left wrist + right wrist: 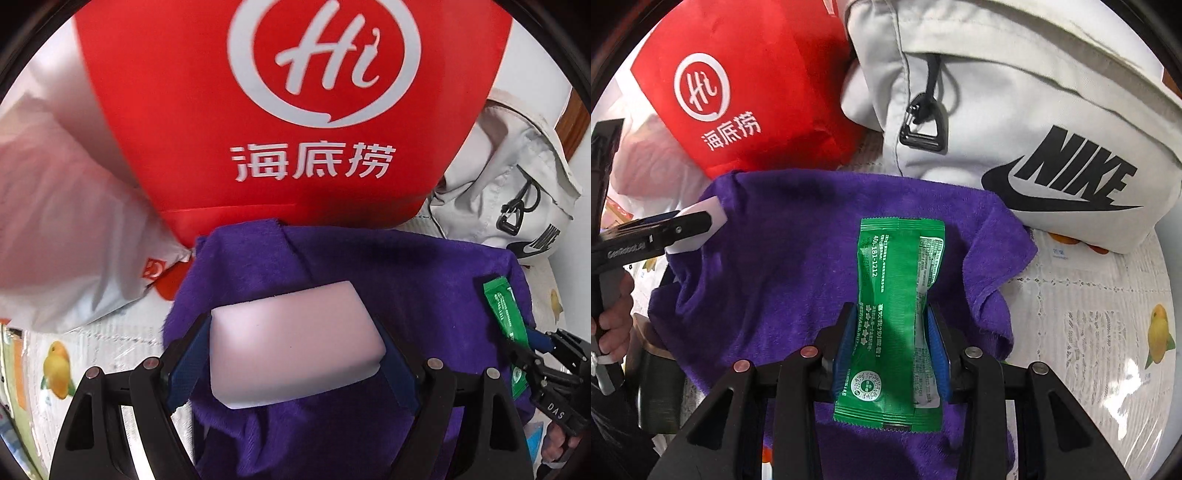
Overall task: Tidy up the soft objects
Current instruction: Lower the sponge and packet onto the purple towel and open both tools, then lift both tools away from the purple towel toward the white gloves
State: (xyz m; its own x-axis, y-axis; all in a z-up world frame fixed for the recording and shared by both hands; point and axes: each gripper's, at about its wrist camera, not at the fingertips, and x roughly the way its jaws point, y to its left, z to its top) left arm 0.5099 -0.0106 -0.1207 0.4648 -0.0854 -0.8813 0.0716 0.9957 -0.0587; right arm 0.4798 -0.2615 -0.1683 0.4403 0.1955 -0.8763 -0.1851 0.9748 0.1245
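A crumpled purple towel (pixel 388 280) (pixel 798 258) lies spread on the table. My left gripper (pixel 291 332) is shut on a pale pink foam block (pixel 295 343) and holds it just above the towel's left part. In the right wrist view that block (pixel 709 218) shows as a white corner in the left gripper's black fingers. My right gripper (pixel 892 325) is shut on a green plastic sachet (pixel 897 295), pinched at its middle, over the towel's right part. The same sachet (pixel 506 314) appears at the right edge of the left wrist view.
A red bag with a white "Hi" logo (pixel 280 122) (pixel 738 85) stands behind the towel. A light grey Nike bag (pixel 1034 122) (pixel 517 192) lies to its right. A white plastic bag (pixel 55 221) sits at the left. The tablecloth (pixel 1100 314) has a fruit print.
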